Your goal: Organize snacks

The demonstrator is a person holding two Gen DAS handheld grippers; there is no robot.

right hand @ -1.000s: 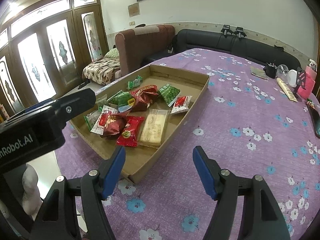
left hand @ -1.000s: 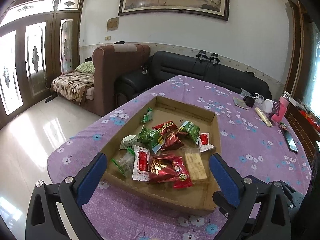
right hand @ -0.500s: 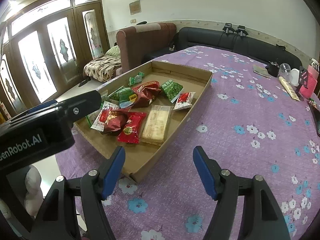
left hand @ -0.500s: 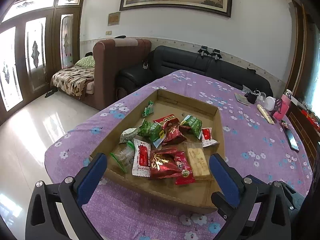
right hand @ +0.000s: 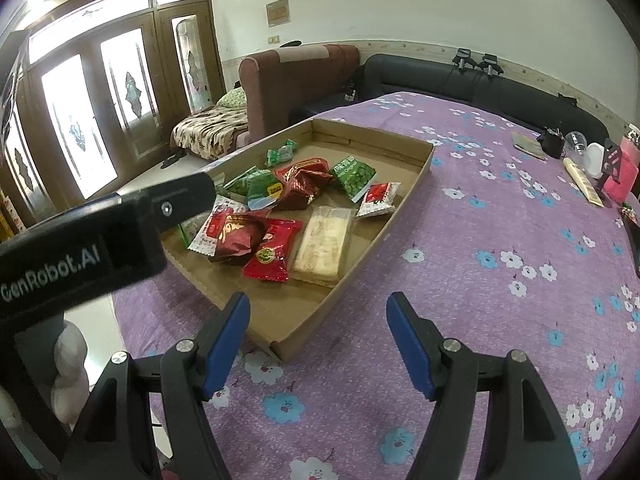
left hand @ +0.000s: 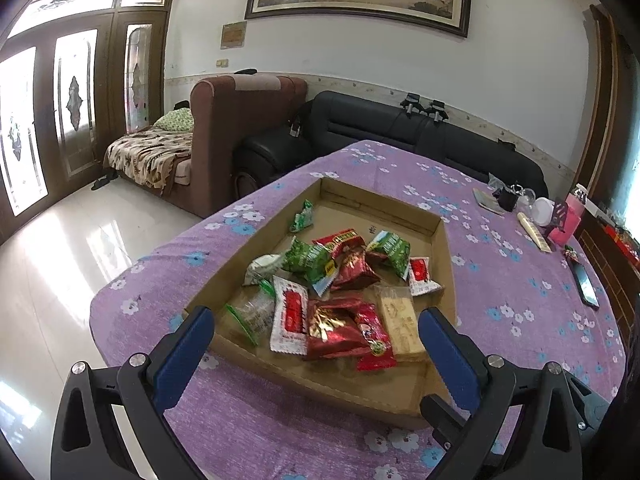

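Note:
A shallow cardboard tray (left hand: 444,236) (right hand: 416,168) lies on a purple flowered tablecloth and holds several snack packets: green packs (left hand: 310,260) (right hand: 354,176), red packs (left hand: 332,330) (right hand: 274,254), a pale wafer bar (left hand: 400,322) (right hand: 324,244) and a small green candy (left hand: 302,218). My left gripper (left hand: 314,344) is open and empty, hovering above the tray's near end. My right gripper (right hand: 318,338) is open and empty above the tray's near right corner. The left gripper's body (right hand: 80,248) shows at the left of the right wrist view.
At the table's far right stand a white cup (left hand: 544,210), a pink holder (left hand: 566,220), a dark pouch (right hand: 552,144), a long pale packet (right hand: 582,180) and a phone (left hand: 586,284). A brown armchair (left hand: 240,132) and a black sofa (left hand: 400,132) stand beyond the table.
Both grippers have drawn back and risen slightly, so the tray sits a little farther off. Both stay open and empty. The snacks have not moved.

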